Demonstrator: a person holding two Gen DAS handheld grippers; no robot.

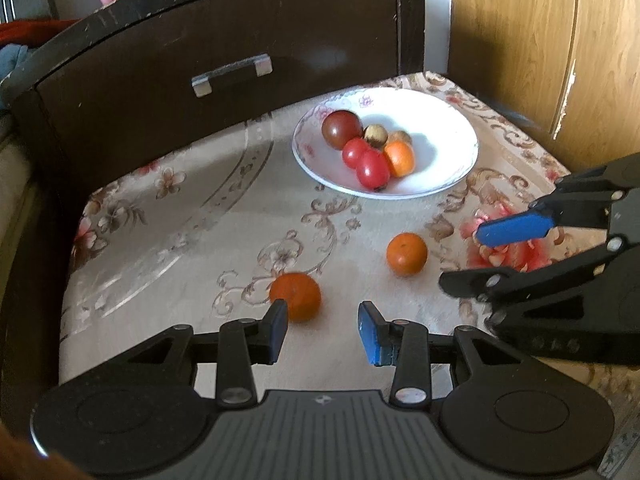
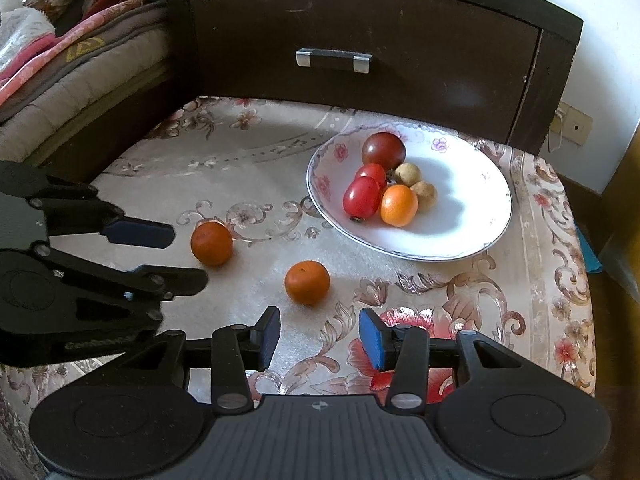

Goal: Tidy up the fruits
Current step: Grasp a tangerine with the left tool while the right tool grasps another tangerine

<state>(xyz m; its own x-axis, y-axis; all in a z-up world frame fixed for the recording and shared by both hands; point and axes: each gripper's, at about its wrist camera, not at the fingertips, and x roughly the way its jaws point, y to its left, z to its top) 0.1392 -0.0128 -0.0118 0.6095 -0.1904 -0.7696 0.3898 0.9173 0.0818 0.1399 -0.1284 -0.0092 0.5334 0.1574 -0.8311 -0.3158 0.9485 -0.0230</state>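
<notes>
Two orange mandarins lie loose on the floral tablecloth. One mandarin (image 1: 296, 296) (image 2: 211, 243) sits just ahead of my left gripper (image 1: 323, 330), close to its left finger. The other mandarin (image 1: 407, 254) (image 2: 307, 282) rests just ahead of my right gripper (image 2: 320, 334). Both grippers are open with nothing between their fingers. A white bowl (image 1: 452, 168) (image 2: 472, 216) farther back holds a dark tomato (image 1: 341, 129) (image 2: 383, 149), two red tomatoes (image 1: 372, 169) (image 2: 361, 198), an orange fruit (image 1: 399, 158) (image 2: 398, 205) and two small brown fruits (image 1: 375, 135) (image 2: 407, 173). Each gripper shows in the other's view: the right gripper (image 1: 468, 258), the left gripper (image 2: 188, 256).
A dark wooden drawer unit (image 1: 224, 52) (image 2: 360, 40) with a metal handle (image 2: 334, 60) stands against the table's far side. Folded bedding (image 2: 72, 64) lies at left in the right wrist view. A wooden door (image 1: 540, 40) is at right. The table's edge (image 2: 588, 320) curves at right.
</notes>
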